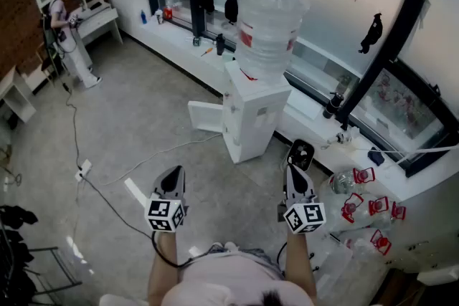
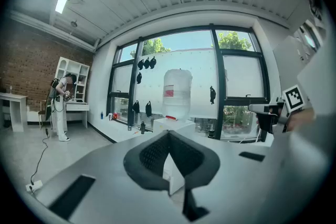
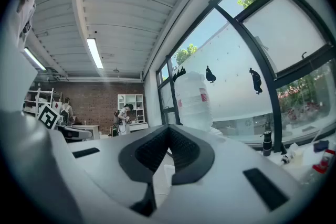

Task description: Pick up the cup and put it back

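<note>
I cannot pick out the cup for certain in any view; the small things on the window ledge are too far off to tell apart.

The left gripper (image 1: 174, 173) and right gripper (image 1: 300, 153) hang side by side above the grey floor (image 1: 143, 125), well apart from each other, both aimed toward the water dispenser (image 1: 251, 118). In the left gripper view the left gripper (image 2: 169, 134) has its dark jaws closed tip to tip with nothing between them. In the right gripper view the right gripper (image 3: 169, 129) is pressed together the same way and carries nothing.

The dispenser is a white cabinet with a big clear water bottle (image 1: 269, 29) upended on top. Its lower door (image 1: 204, 116) stands swung open to the left. Just behind it runs the long window ledge (image 1: 308, 107), where a dark flask (image 1: 331, 105) stands beside a black window post. To the right, on the floor, lie several clear plastic bottles with red labels (image 1: 358, 179).

A cable ends in a power strip (image 1: 84, 170) on the floor at the left. Far off in the corner a person (image 1: 68, 32) stands at a white desk (image 1: 97, 16).
</note>
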The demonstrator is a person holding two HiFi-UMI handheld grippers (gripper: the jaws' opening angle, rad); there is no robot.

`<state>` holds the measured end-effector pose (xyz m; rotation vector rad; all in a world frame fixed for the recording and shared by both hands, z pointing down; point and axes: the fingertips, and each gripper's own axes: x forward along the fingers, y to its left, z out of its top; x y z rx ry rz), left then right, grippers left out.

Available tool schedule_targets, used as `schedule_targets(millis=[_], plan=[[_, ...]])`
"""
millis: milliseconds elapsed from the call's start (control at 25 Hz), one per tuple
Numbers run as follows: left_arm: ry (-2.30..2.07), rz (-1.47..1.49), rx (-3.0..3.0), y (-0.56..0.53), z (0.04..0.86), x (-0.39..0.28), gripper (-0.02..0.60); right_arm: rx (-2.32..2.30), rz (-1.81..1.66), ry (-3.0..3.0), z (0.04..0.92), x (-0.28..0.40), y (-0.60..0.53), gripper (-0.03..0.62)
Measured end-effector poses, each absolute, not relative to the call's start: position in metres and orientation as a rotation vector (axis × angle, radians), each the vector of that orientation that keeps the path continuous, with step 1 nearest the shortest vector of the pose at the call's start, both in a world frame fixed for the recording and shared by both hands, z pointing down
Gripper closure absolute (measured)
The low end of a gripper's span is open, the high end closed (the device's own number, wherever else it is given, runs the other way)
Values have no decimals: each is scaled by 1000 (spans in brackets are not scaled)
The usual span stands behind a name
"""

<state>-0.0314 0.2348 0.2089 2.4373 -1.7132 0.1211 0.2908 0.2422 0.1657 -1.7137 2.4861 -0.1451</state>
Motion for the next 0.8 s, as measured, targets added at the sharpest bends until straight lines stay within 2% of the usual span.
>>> schedule_targets(millis=[800], plan=[[-1721,125,2406,253,214,-42,557,-1686,-188,2479,168,279,254,580]])
